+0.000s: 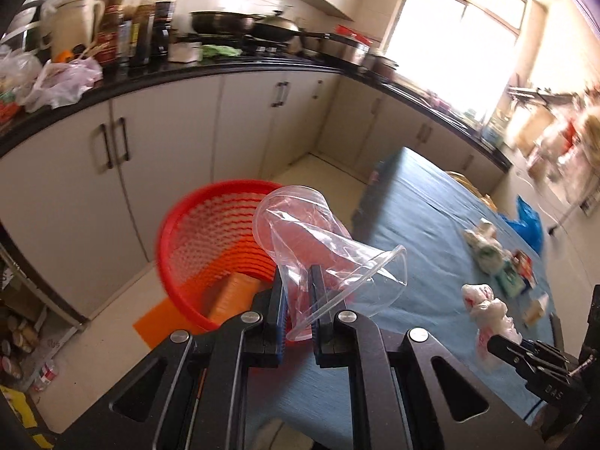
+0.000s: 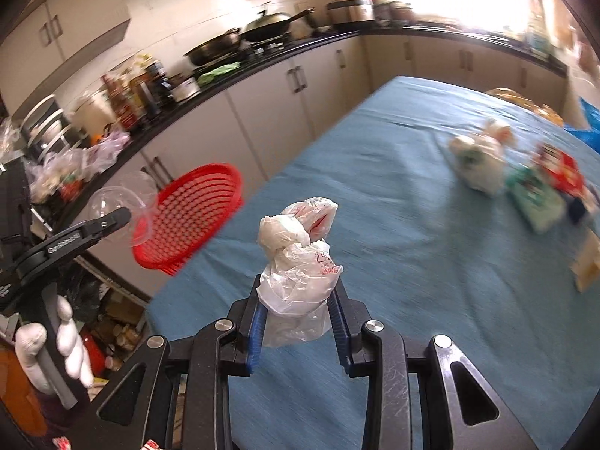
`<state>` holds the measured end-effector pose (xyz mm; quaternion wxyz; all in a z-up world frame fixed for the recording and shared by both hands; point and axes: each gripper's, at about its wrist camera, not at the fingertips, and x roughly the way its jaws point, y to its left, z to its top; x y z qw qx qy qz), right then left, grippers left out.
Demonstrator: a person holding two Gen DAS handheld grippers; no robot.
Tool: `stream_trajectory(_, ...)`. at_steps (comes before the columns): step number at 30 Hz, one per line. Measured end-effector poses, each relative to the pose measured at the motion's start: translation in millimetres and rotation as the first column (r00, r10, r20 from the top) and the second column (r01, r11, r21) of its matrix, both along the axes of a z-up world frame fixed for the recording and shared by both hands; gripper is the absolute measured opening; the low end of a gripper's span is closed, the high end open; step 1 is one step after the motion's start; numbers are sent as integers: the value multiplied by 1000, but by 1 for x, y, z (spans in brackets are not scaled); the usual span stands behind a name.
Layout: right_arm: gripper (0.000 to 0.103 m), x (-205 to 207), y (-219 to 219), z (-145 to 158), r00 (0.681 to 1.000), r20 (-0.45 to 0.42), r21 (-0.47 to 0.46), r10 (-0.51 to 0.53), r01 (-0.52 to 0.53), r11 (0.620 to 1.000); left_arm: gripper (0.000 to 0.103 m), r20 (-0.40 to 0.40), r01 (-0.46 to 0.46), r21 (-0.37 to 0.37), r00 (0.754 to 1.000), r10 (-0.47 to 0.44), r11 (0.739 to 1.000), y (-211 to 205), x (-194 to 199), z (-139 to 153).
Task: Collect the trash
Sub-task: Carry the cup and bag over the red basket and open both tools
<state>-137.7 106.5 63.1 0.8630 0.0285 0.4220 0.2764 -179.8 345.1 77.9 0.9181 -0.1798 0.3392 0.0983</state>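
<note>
My left fingers (image 1: 298,300) pinch a crushed clear plastic cup (image 1: 318,247) beside the red basket (image 1: 210,240); right fingers (image 2: 298,322) clamp a knotted plastic bag (image 2: 300,262) above the tabletop (image 2: 412,225) — slick film may slip short of the rim.

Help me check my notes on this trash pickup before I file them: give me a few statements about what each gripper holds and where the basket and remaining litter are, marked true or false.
1. The left gripper is shut on a clear plastic cup. True.
2. The right gripper is empty. False: it is shut on a crumpled white plastic bag.
3. The red basket stands on the table. False: it is beside the blue table, near the cupboards.
4. More litter lies on the table. True.
5. The cup is crushed flat. False: it is dented but keeps its round rim.
</note>
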Motion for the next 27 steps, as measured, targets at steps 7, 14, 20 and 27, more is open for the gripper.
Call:
stream_trajectory(7, 34, 31, 75, 2, 994, -12, 42, 113, -112, 993, 10, -40, -35, -15, 999, 35, 999, 40, 25, -17)
stream_trajectory(14, 42, 68, 133, -5, 984, -45, 120, 174, -167, 978, 25, -35, -43, -29, 998, 42, 999, 56, 32, -23)
stream_trajectory(20, 54, 76, 147, -8, 983, -44, 120, 178, -172, 978, 54, -13, -59, -2, 998, 59, 998, 59, 26, -19)
stream_trajectory(27, 60, 69, 110, -12, 994, -42, 77, 103, -99, 992, 65, -17, -78, 55, 997, 79, 995, 46, 19, -17)
